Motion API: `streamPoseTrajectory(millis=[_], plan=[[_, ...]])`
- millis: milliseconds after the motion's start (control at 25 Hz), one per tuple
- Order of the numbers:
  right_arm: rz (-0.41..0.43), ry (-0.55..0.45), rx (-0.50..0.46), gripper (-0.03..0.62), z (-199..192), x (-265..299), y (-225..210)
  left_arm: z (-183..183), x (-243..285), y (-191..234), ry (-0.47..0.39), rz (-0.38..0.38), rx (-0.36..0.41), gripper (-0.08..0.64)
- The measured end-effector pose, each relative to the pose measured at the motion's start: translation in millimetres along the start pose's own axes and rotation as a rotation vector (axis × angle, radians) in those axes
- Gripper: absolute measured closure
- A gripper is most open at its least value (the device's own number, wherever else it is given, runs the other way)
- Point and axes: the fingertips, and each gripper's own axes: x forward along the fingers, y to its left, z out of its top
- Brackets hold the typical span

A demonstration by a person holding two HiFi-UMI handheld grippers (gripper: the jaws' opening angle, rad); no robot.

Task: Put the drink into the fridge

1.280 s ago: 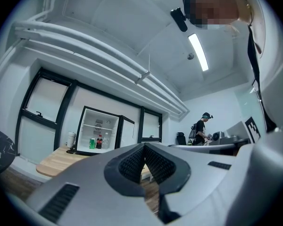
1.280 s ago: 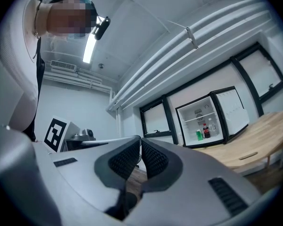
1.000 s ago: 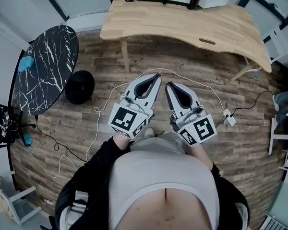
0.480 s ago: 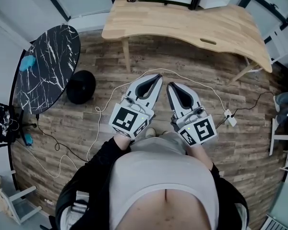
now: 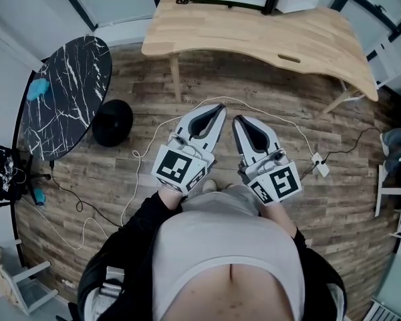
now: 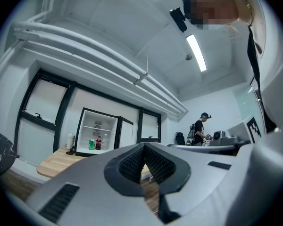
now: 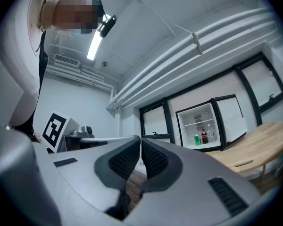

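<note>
Held side by side: left gripper (image 5: 218, 106) and right gripper (image 5: 237, 118), jaws of each pressed together on nothing. In far open fridge (image 6: 100, 122) on counter (image 5: 254, 32): green can (image 6: 91, 145), red-labelled dark bottle (image 6: 98, 143), print too small to read.

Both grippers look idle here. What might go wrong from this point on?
Tripping: a cable and power strip lie on the floor before the desk. False start: the left gripper and right gripper are shut and empty, and the drinks I can make out already stand in the fridge.
</note>
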Motion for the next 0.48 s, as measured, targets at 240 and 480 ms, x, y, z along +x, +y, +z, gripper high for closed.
streamPoseTrajectory(millis=[240, 480], plan=[[0.003, 0.003, -0.002, 0.56, -2.8, 3.4, 0.4, -1.4, -0.6, 4.4, 0.002, 0.008, 0.004, 0.554], [0.008, 0.006, -0.006, 0.56, -4.4, 8.9, 0.2, -2.4, 0.3, 9.2, 0.005, 0.007, 0.005, 0.554]])
